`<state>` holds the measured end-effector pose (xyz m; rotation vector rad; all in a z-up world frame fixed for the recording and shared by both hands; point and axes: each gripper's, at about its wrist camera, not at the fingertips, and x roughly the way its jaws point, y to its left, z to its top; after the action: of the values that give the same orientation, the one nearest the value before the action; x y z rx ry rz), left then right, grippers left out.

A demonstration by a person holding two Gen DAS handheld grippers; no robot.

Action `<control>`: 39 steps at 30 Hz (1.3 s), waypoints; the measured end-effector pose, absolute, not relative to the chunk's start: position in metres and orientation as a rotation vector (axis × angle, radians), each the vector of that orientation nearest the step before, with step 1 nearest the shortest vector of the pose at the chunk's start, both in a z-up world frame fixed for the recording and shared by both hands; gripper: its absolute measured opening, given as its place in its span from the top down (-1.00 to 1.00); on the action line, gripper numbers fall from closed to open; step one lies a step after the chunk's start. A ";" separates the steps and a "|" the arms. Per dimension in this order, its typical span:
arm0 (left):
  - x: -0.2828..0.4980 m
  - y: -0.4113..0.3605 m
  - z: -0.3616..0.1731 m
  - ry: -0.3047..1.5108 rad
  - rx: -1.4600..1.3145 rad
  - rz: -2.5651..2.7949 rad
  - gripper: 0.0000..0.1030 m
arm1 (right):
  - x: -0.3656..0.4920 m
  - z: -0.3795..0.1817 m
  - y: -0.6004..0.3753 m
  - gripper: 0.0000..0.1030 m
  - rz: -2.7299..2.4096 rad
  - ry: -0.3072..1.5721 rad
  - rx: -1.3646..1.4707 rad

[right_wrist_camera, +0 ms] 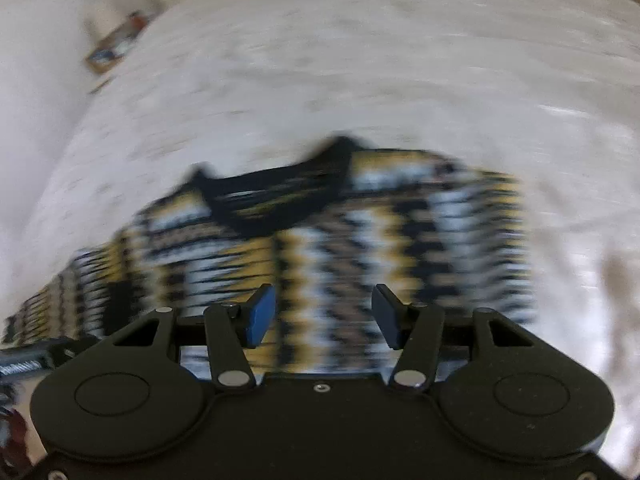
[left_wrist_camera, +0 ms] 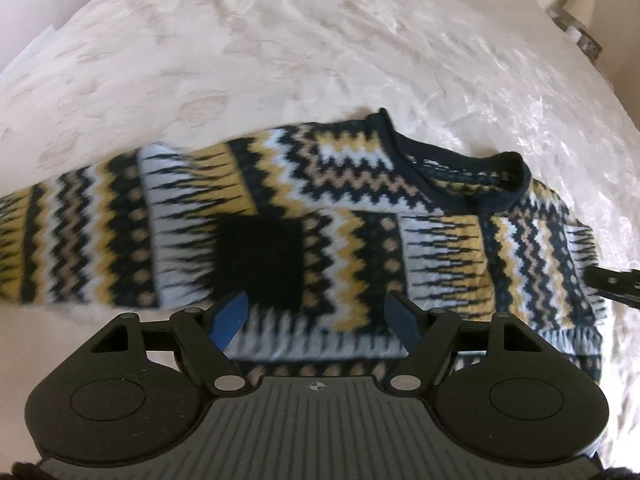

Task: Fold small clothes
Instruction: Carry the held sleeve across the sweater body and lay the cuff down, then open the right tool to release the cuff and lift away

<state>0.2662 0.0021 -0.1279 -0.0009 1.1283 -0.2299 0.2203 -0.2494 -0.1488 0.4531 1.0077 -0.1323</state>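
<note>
Showing one sweater (left_wrist_camera: 320, 200) | bedspread (left_wrist_camera: 280, 40) | left gripper (left_wrist_camera: 320, 316), right gripper (right_wrist_camera: 324, 316): both agape, empty

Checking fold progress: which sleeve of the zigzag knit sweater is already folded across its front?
The sleeve with the plain dark cuff, lying across the sweater's chest. The other sleeve stretches out sideways on the white bedspread.
</note>
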 end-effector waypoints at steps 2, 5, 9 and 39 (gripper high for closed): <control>0.271 -0.007 -0.139 1.147 0.021 -0.230 -0.44 | 0.215 -0.154 -0.272 -0.17 -0.197 1.010 0.470; 0.279 -0.017 -0.168 1.226 0.068 -0.221 -0.44 | 0.214 -0.163 -0.300 -0.17 -0.270 1.020 0.483; 0.282 -0.019 -0.190 1.278 0.079 -0.214 -0.48 | 0.222 -0.176 -0.323 -0.17 -0.303 1.033 0.503; 0.267 -0.023 -0.198 1.220 0.026 -0.196 -0.98 | 0.202 -0.194 -0.313 -0.24 -0.338 1.107 0.365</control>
<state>0.2667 -0.0234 -0.1983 0.0262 1.2197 -0.1959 0.2018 -0.3128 -0.1938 0.3646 1.1066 -0.3375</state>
